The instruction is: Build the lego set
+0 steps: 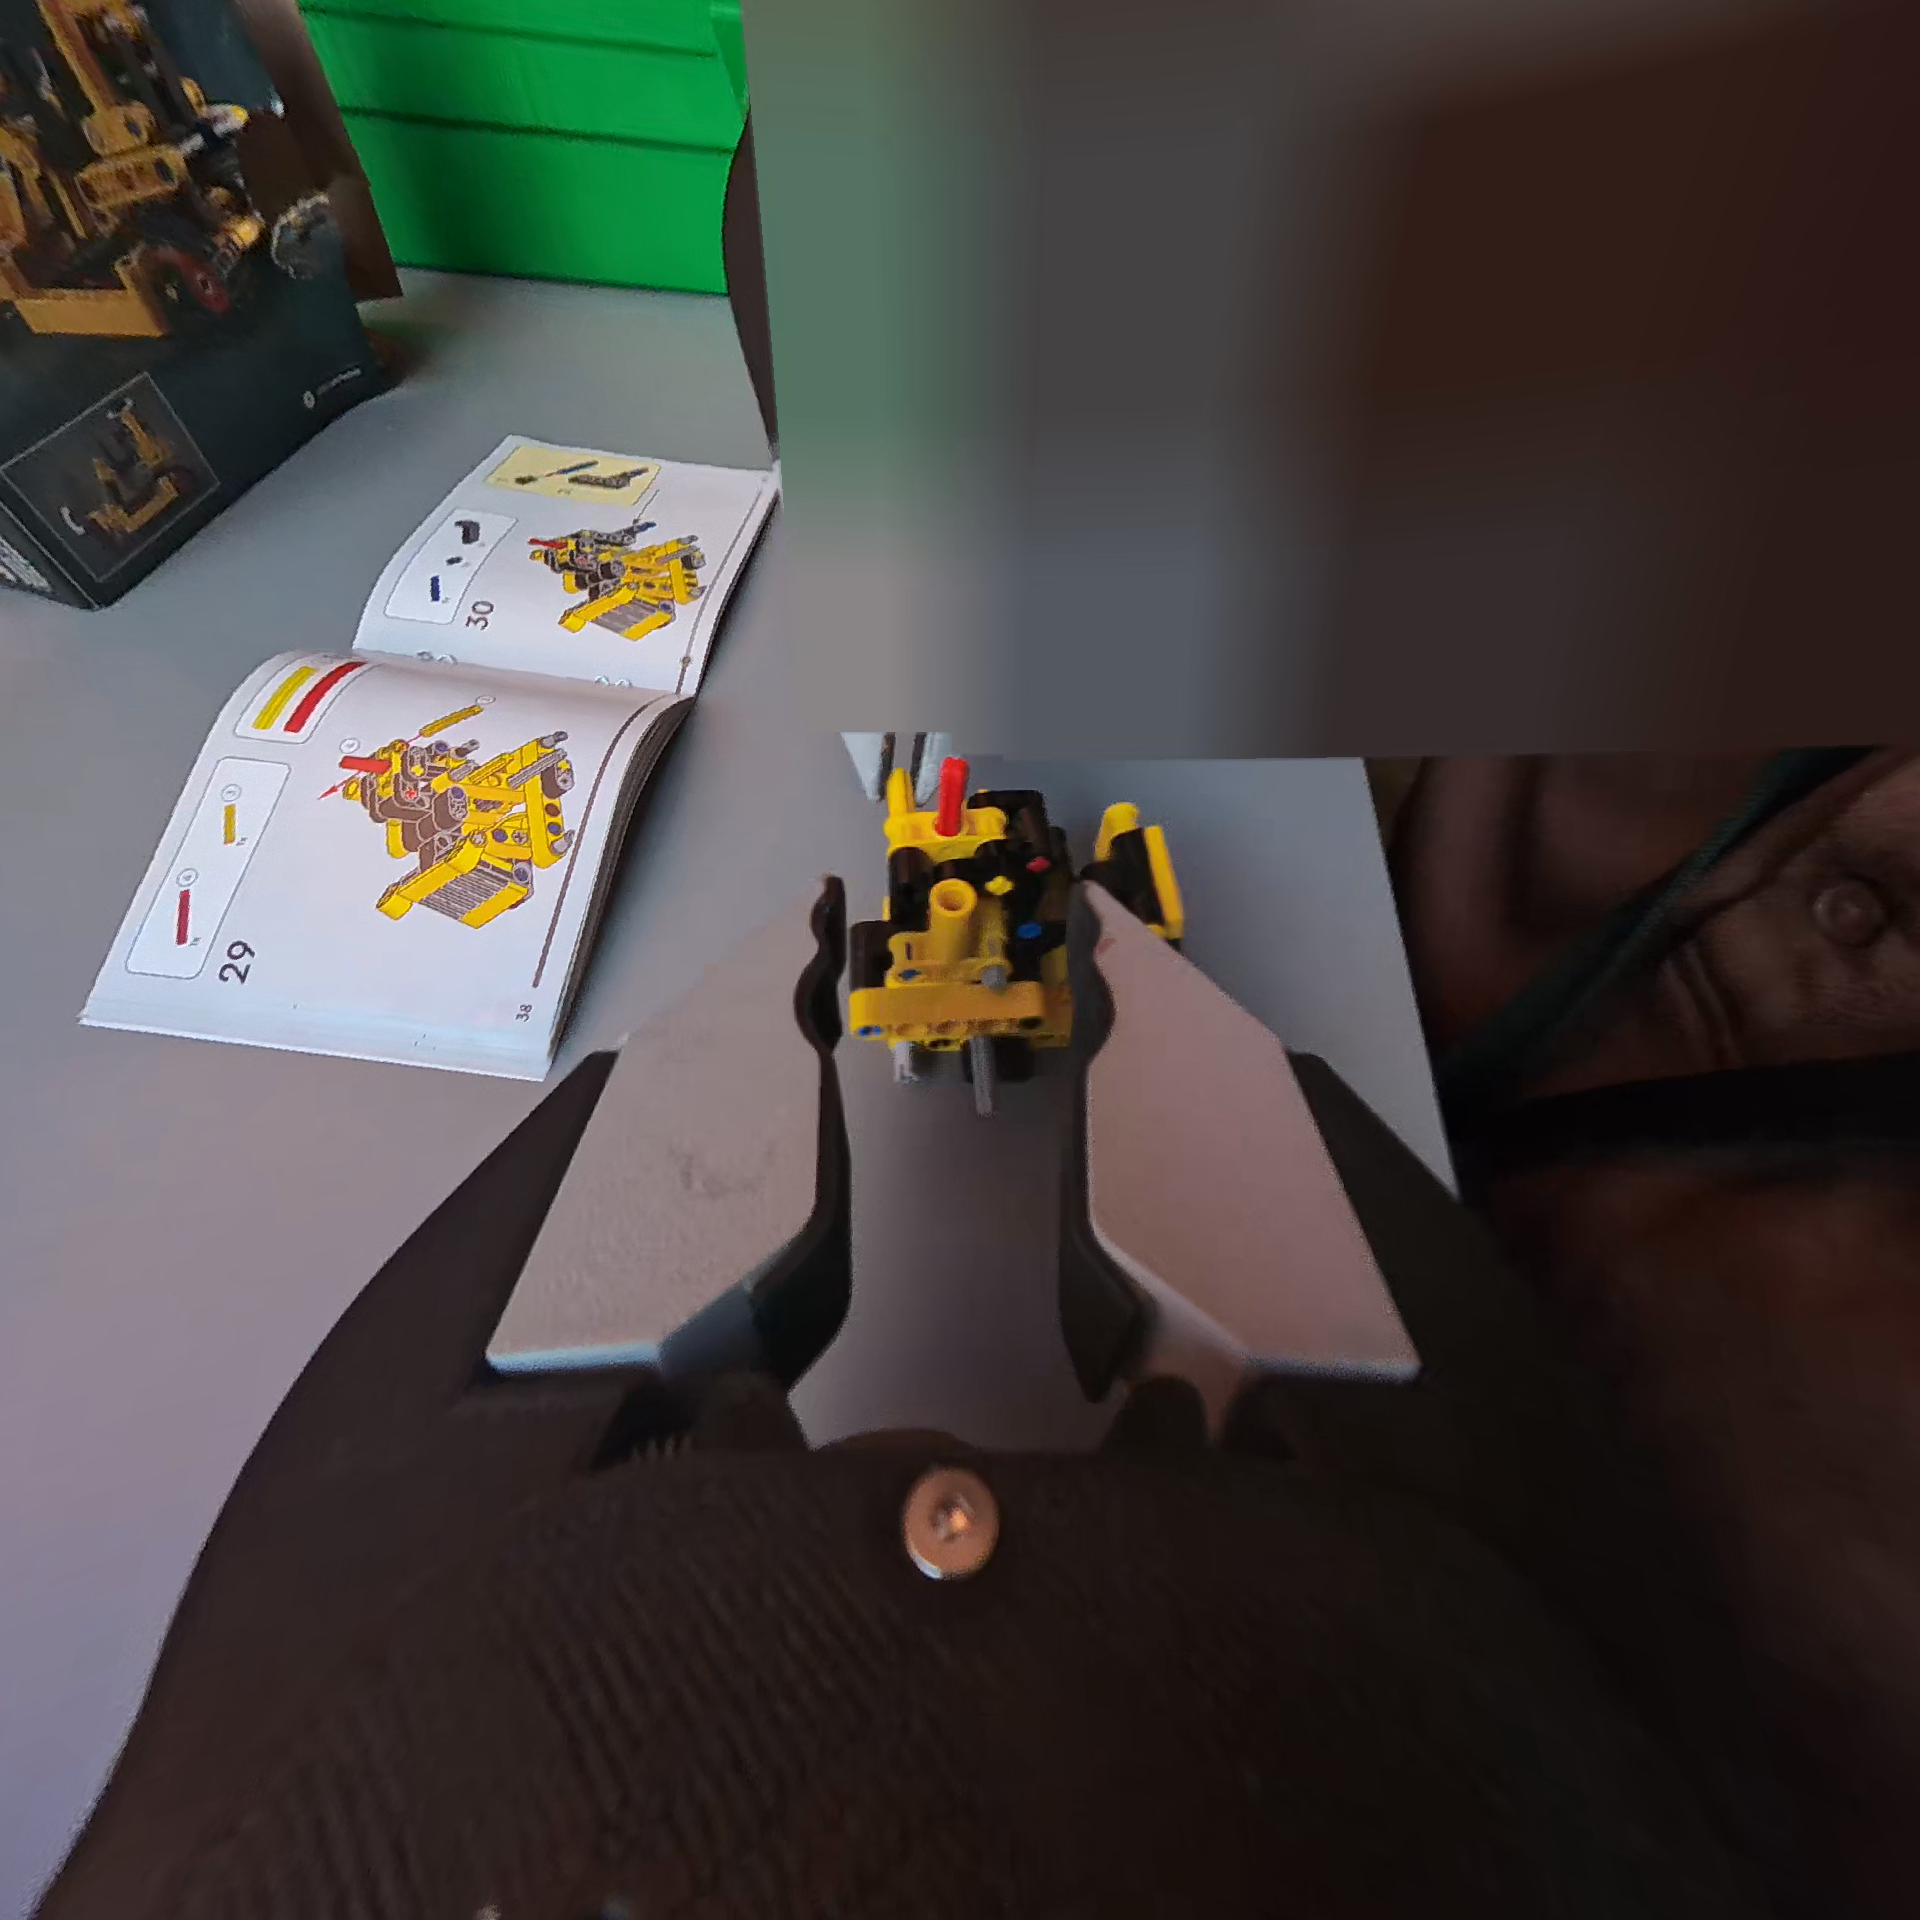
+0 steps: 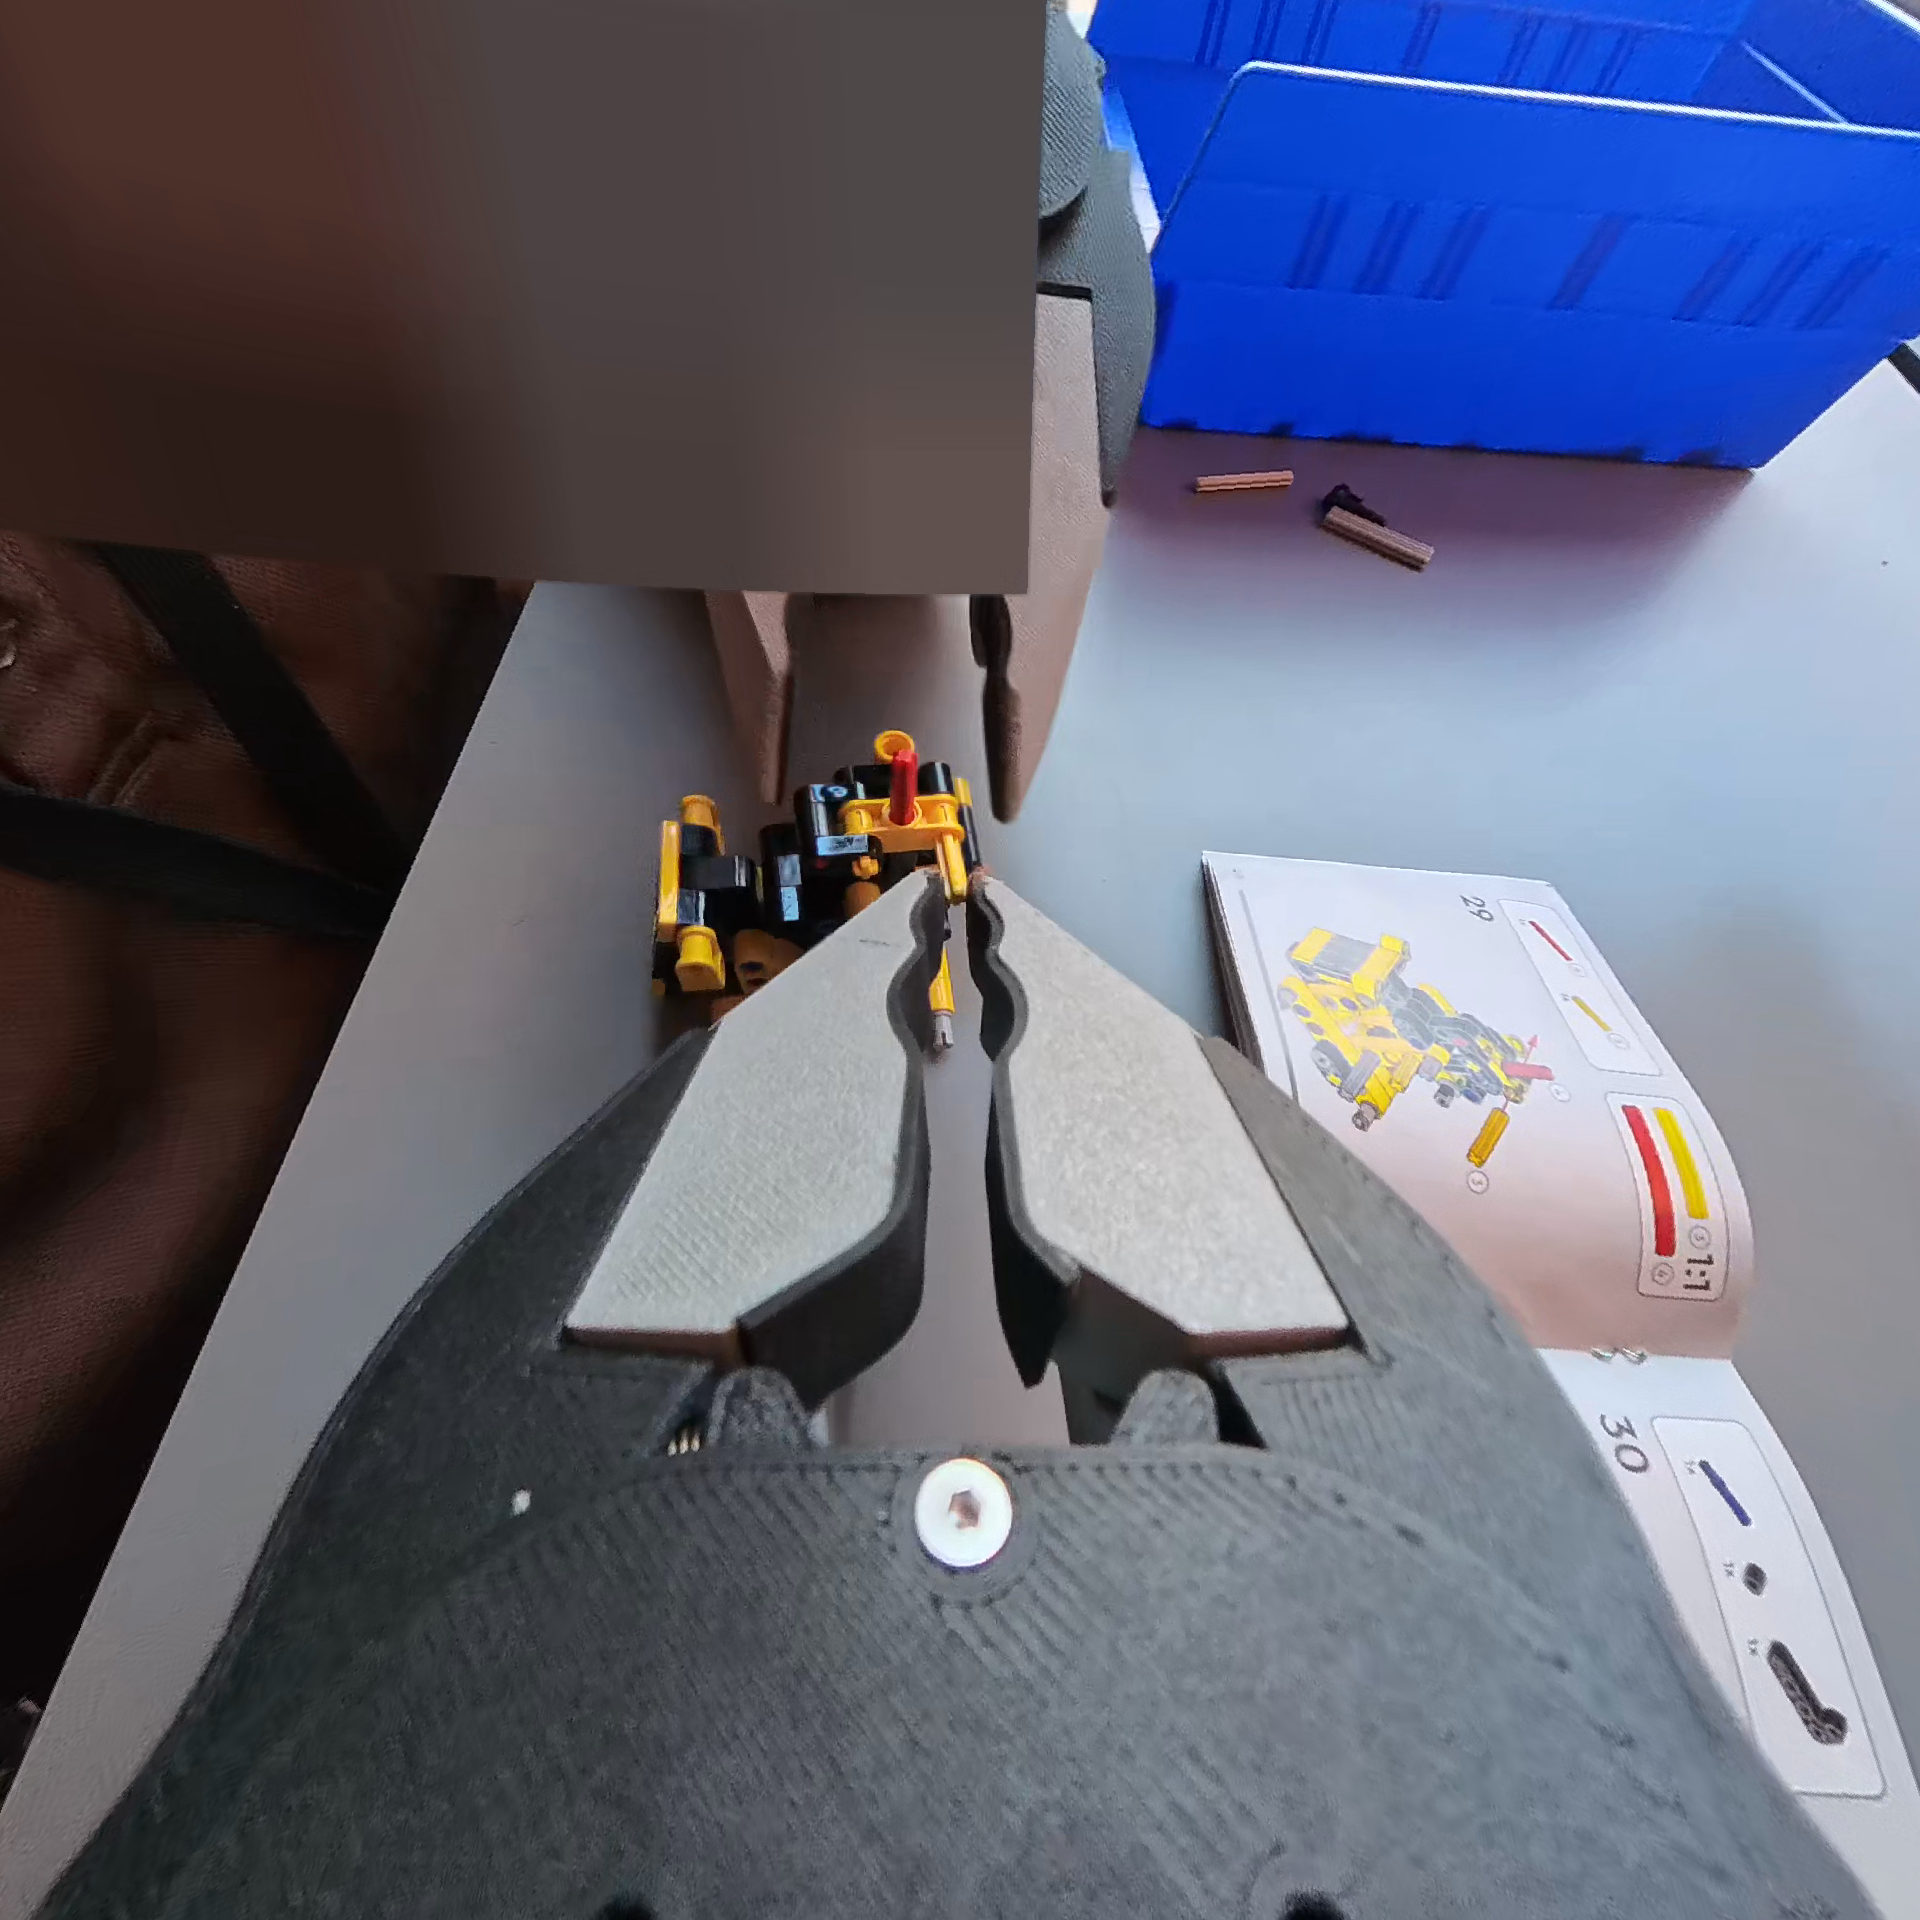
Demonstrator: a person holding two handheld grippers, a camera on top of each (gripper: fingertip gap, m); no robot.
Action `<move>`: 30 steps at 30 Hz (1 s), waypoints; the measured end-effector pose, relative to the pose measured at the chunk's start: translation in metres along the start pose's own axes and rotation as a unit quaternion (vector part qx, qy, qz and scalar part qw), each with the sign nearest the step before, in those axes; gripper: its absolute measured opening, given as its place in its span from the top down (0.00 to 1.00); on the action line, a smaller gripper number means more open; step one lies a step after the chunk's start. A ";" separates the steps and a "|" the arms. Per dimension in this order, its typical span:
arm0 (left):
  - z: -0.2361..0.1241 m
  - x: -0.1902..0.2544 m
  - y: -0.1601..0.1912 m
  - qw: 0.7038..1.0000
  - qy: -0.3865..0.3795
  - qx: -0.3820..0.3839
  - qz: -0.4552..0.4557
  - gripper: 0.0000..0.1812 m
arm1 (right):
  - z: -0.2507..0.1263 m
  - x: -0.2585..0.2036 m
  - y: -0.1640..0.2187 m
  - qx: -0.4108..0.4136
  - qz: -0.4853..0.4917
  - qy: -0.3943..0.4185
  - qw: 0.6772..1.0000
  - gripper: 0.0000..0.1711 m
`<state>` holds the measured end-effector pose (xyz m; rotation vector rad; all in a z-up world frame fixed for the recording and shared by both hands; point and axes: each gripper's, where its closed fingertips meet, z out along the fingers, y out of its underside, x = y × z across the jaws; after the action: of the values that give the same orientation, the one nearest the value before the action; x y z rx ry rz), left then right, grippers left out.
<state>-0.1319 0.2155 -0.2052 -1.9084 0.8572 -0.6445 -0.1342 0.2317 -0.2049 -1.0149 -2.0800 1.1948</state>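
A small yellow and black lego model (image 1: pixel 966 935) with a red axle (image 1: pixel 951 795) standing up from it rests on the grey table. My left gripper (image 1: pixel 961 904) has one finger on each side of the model and is shut on it. In the right wrist view the model (image 2: pixel 831 831) lies just ahead, with the left gripper's fingers (image 2: pixel 753 696) on either side of it. My right gripper (image 2: pixel 951 883) is nearly closed on a thin yellow axle (image 2: pixel 941 987) that runs back between its fingers from the model's yellow beam.
An open instruction booklet (image 1: pixel 416 831) lies beside the model and also shows in the right wrist view (image 2: pixel 1455 1039). The set's box (image 1: pixel 156 312) and a green bin (image 1: pixel 540 135) stand behind. A blue bin (image 2: pixel 1507 260) and loose brown axles (image 2: pixel 1377 538) are farther off. A person's torso (image 2: pixel 156 935) is at the table edge. The tips of both grippers are at nearly the same place.
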 end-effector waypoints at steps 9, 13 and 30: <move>0.000 0.004 0.002 0.997 -0.059 -0.005 0.041 0.80 | 0.000 0.001 0.000 -0.002 0.009 0.000 1.000 1.00; 0.004 0.002 0.001 0.992 -0.104 -0.011 0.075 0.84 | -0.001 -0.001 0.000 -0.005 0.005 0.001 1.000 1.00; 0.001 0.004 0.001 0.992 -0.120 -0.003 0.042 0.84 | -0.001 -0.004 0.000 -0.014 0.013 0.006 1.000 1.00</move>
<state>-0.1293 0.2126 -0.2056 -1.8985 0.7812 -0.3520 -0.1313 0.2291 -0.2051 -1.0626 -2.0867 1.1719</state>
